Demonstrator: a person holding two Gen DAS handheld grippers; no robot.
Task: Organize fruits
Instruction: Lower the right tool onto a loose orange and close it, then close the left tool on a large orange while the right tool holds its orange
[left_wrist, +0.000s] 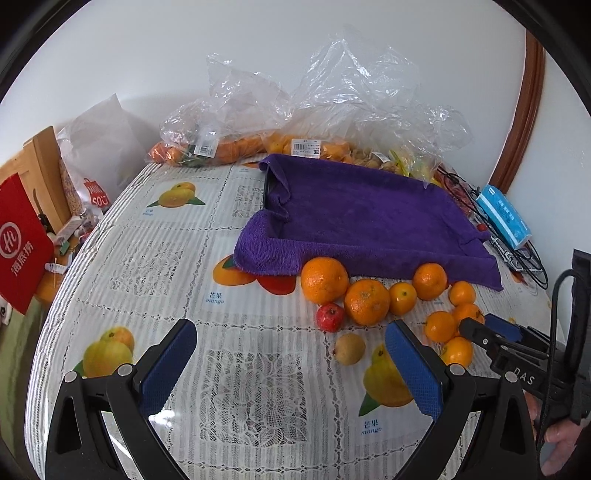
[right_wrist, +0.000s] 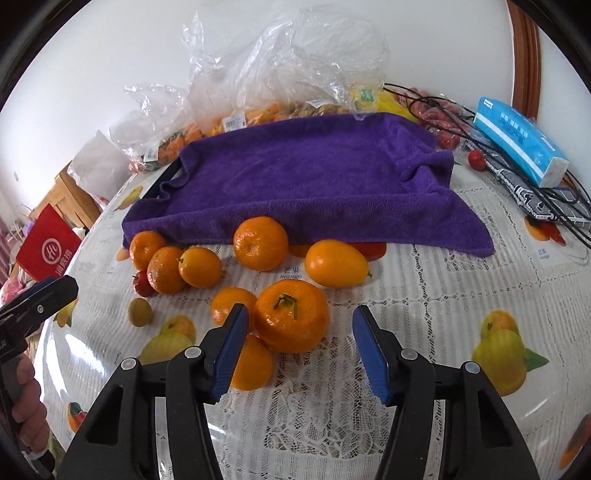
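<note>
Several oranges lie loose on the tablecloth before a tray draped with a purple towel (left_wrist: 369, 218) (right_wrist: 306, 173). A big orange (left_wrist: 324, 279), a small red fruit (left_wrist: 330, 316) and a yellow-green fruit (left_wrist: 349, 349) lie ahead of my left gripper (left_wrist: 291, 343), which is open and empty. My right gripper (right_wrist: 299, 328) is open just before a stemmed mandarin (right_wrist: 291, 315), jaws either side of it, not touching. It also shows in the left wrist view (left_wrist: 491, 328) at the right. An oval orange fruit (right_wrist: 336, 263) lies behind the mandarin.
Clear plastic bags of fruit (left_wrist: 325, 110) (right_wrist: 273, 74) stand against the wall behind the tray. A blue tissue pack (right_wrist: 521, 140) and black cables (right_wrist: 535, 199) lie at the right. A red bag (left_wrist: 22, 240) and wooden furniture stand beyond the table's left edge.
</note>
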